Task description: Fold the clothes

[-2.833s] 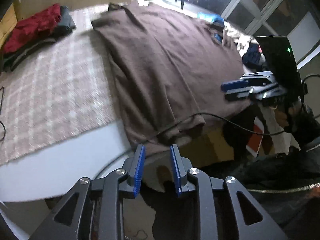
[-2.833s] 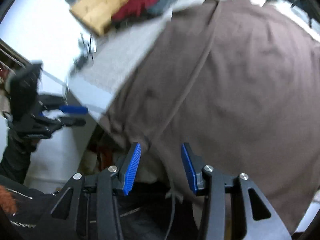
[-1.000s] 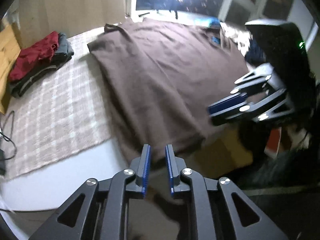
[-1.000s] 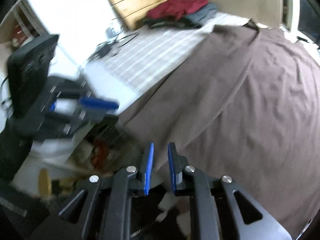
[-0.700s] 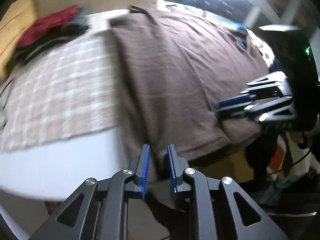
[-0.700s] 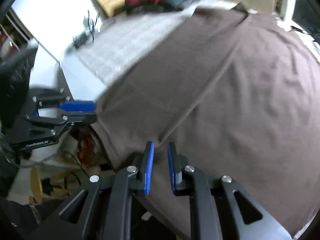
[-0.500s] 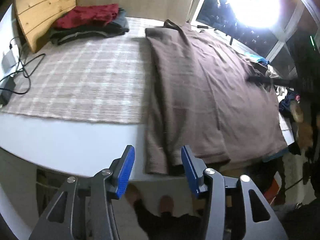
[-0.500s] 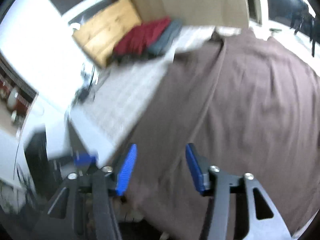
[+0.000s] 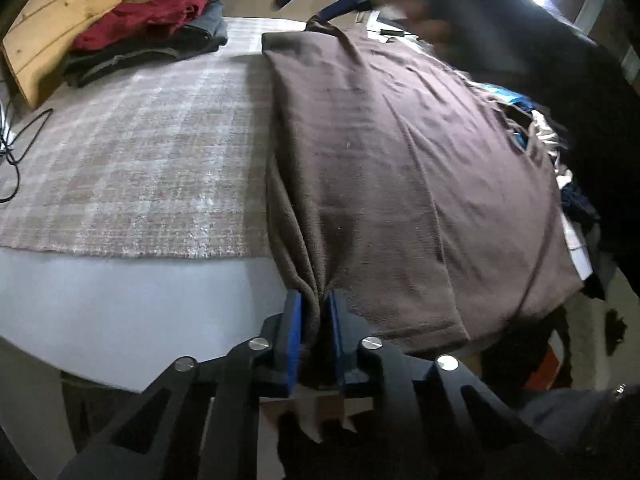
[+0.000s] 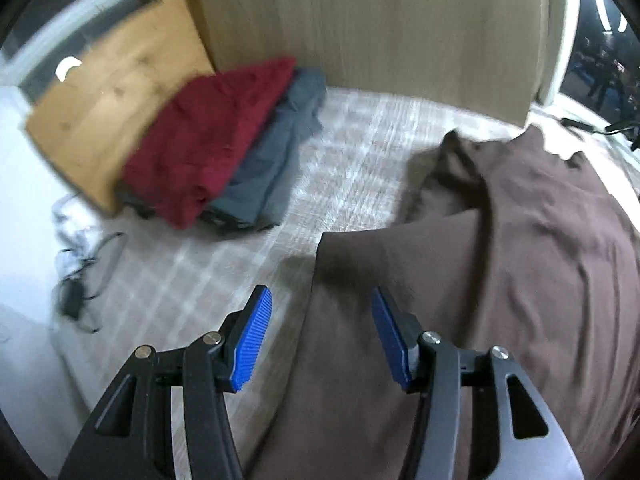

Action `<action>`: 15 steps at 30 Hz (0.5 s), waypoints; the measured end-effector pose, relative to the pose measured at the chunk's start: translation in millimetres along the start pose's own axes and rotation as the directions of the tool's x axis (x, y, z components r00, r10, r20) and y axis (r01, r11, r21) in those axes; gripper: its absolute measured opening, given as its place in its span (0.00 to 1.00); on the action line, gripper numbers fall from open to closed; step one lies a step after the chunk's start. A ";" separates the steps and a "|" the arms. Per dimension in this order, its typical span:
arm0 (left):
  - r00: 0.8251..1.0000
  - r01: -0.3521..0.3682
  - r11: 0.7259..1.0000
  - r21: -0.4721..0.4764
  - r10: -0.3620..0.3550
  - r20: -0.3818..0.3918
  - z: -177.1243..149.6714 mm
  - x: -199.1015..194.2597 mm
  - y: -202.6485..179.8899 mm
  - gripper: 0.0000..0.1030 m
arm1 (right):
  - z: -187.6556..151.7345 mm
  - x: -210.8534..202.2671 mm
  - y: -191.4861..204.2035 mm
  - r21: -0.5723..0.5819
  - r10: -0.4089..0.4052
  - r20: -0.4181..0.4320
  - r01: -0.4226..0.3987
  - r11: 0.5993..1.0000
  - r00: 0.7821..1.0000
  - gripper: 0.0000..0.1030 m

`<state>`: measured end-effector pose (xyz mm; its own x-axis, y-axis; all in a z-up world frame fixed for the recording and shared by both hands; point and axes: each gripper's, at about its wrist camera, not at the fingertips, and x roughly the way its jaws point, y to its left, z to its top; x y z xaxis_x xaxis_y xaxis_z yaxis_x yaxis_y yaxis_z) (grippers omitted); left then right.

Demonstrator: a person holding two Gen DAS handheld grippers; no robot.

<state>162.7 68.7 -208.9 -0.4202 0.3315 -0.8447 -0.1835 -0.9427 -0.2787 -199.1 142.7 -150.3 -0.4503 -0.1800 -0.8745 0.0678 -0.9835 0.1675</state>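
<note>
Garment, brown [image 9: 400, 168]: spread flat across the right part of the table [image 9: 120, 304], its left side folded inward to make a long straight edge that runs from the near hem to the far end. Near hem hangs at the table's front edge. In the right wrist view the same garment [image 10: 500, 280] fills the right half of the frame, with a squared folded corner lying on the checked cloth and a rumpled collar or sleeve area beyond it.

Left tongs [image 9: 314, 320]: clenched on the brown garment at its near left corner, just at the table's front edge; a bunch of fabric is pinched between the blue pads [image 9: 292, 332] and creases fan up from the grip.

Right tongs [image 10: 320, 332]: released, blue pads [image 10: 250, 340] set wide apart, poised over the garment's far folded edge. Left pad sits above the checked cloth, right pad above the brown fabric; whether either touches the cloth cannot be told.

Cloth, checked, beige and white [image 9: 140, 152]: covers the table left of the garment and under it.

Pile of folded clothes [image 10: 224, 144]: dark red piece on top of grey ones, at the far left corner, well apart from the garment, leaning by a wooden board [image 10: 116, 92].

Cables, black [image 10: 76, 280]: on the table's left margin.
</note>
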 end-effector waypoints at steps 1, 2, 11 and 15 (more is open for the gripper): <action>1.000 0.024 1.000 0.000 -0.024 0.002 1.4 -0.6 2.7 0.10 | 5.3 12.6 4.2 -0.010 -0.025 -0.014 0.025 1.000 1.000 0.50; 0.999 0.048 0.999 -0.001 -0.048 0.001 4.2 -0.5 5.3 0.09 | 9.6 24.4 8.2 -0.022 -0.065 -0.026 0.064 0.998 0.998 0.50; 0.987 0.161 0.986 0.054 -0.161 -0.003 8.9 -12.2 10.8 0.08 | 20.1 44.1 -8.9 0.013 -0.114 -0.047 0.115 0.993 0.992 0.09; 0.985 0.171 0.981 0.090 -0.173 0.017 14.8 -24.1 -0.4 0.08 | 26.6 21.1 -43.6 0.149 0.060 -0.007 -0.058 0.987 0.998 0.07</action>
<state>159.8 61.6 -181.8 -0.3969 0.4905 -0.7758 -0.3320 -0.8647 -0.3769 -235.2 182.2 -164.0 -0.4394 -0.2389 -0.8659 -0.0395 -0.9579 0.2843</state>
